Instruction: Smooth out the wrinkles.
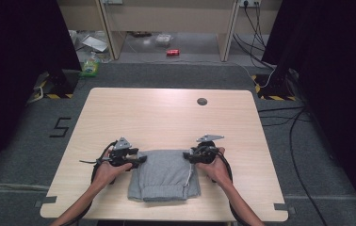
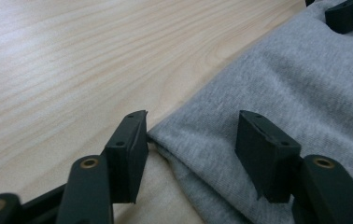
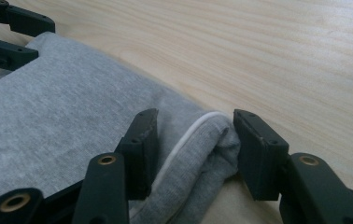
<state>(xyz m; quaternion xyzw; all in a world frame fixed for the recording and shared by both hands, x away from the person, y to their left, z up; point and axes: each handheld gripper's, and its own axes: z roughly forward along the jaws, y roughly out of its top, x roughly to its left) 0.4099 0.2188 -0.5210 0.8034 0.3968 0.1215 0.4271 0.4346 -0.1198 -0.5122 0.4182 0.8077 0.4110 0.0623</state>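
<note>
Resting on the wooden table, near its front edge, the folded grey garment lies flat between both hands. The left gripper straddles the garment's far left corner, jaws half open with the fabric between them but not yet pinched. The right gripper brackets the far right corner, where a white cord runs; its pads stand just beside the cloth, probably to lift both corners evenly.

**Around the work area**

A light wooden table carries a round grey grommet near its far edge. Beyond it on the floor — a green bottle, a red can, black cables — and a painted "5".
</note>
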